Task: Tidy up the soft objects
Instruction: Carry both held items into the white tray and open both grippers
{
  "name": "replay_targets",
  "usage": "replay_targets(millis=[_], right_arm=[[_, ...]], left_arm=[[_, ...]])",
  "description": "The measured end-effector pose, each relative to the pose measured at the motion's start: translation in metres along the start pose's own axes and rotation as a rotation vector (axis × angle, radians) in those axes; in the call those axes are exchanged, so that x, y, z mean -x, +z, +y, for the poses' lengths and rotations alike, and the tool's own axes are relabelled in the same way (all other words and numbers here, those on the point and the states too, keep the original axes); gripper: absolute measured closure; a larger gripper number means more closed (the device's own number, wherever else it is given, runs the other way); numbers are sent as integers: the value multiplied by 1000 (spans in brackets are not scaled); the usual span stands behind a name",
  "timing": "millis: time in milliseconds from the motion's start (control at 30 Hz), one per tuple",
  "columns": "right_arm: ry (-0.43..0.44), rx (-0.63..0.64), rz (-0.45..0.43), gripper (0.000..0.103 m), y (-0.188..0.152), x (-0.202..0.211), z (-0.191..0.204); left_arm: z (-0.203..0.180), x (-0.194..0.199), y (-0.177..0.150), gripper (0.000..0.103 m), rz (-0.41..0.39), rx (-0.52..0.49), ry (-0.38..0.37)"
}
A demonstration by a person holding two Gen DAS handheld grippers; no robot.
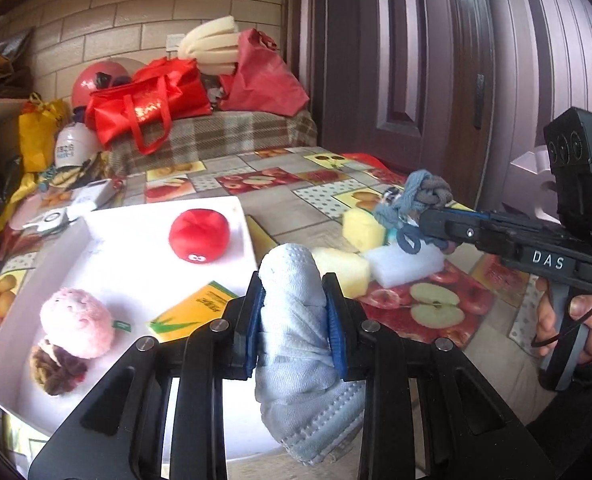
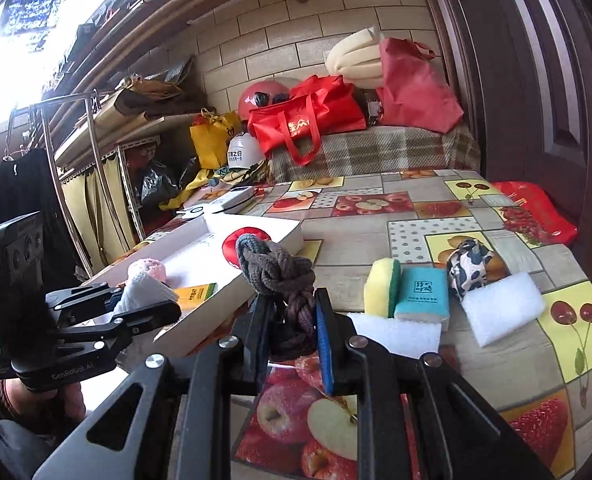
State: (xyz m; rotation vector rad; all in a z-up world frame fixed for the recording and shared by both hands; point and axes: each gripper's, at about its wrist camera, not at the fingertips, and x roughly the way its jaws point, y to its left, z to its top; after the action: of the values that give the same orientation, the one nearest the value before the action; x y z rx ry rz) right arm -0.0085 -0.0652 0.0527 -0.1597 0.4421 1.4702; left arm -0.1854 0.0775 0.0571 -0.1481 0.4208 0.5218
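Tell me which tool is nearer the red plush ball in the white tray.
Left. The left tool, shut on a rolled pale sock, hangs at the white tray holding the red plush ball. The right tool, gripping a knotted rope, sits off the tray's side.

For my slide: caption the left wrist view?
Left gripper clamps a pale rolled cloth beside the white tray.

Daylight floods in from the upper left of the right wrist view, where a window [image 2: 36,4] is blown out to pure white and washes over the shelves beside it. The white tray [image 1: 144,264] glares almost featureless in the left wrist view, and shadows on the tablecloth [image 2: 375,236] stay soft. Both fisheye pictures bend the brick wall [image 1: 108,24] and door [image 1: 427,60] into curves, darken at the corners, yet remain mostly sharp.
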Motion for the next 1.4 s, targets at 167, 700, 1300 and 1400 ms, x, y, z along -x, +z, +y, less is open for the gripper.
replay_targets(millis=[167,700,1300,1400], right_arm=[[10,-1,-3,84,0,-11,9],[112,143,13,84,1,-53,71],[106,189,56,84,19,-118,97],[86,181,61,80,23,-127,96]], left_arm=[[23,5,-2,76,-30,35,76],[92,0,-5,75,-18,137,242],[119,-23,1,75,13,188,344],[122,-24,1,75,17,198,361]])
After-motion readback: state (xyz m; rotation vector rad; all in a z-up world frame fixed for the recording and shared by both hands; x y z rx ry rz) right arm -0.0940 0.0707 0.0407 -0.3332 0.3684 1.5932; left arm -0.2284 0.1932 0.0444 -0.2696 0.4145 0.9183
